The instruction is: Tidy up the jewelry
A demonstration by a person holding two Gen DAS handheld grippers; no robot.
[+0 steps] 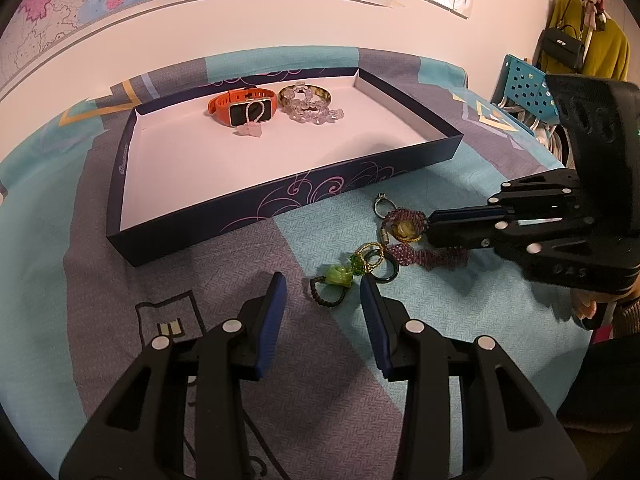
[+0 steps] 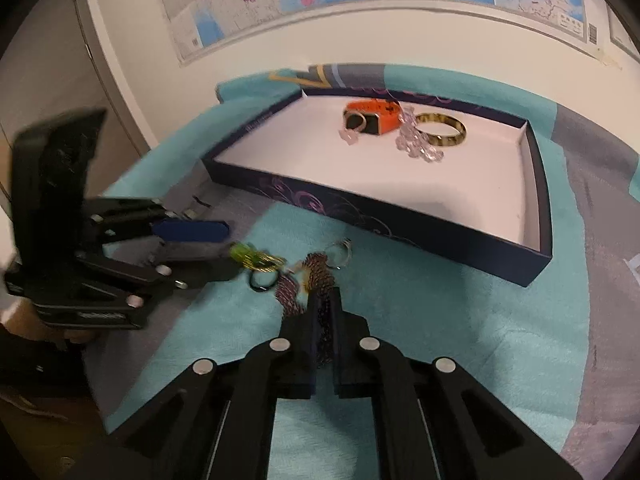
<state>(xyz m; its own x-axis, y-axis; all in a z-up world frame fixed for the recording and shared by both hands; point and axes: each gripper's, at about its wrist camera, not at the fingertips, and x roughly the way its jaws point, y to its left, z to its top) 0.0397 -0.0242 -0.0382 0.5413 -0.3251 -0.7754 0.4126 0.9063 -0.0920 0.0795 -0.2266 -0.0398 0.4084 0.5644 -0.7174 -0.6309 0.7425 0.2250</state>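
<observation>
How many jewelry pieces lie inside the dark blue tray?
4, all at the far end: orange watch, pink pendant on it, clear bead bracelet, gold bangle behind. Smaller pieces could be hidden.

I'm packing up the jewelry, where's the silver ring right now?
The silver ring lies on the bedspread just outside the box's front wall, touching the purple beaded bracelet pinched by the right gripper.

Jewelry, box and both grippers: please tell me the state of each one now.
Box: open, no lid.
Orange watch: in box.
Clear bead bracelet: in box.
Gold bangle: in box.
Purple bead bracelet: on cloth, gripped.
Green charm: on cloth, untouched.
Right gripper: shut on purple bead bracelet.
Left gripper: open.
</observation>
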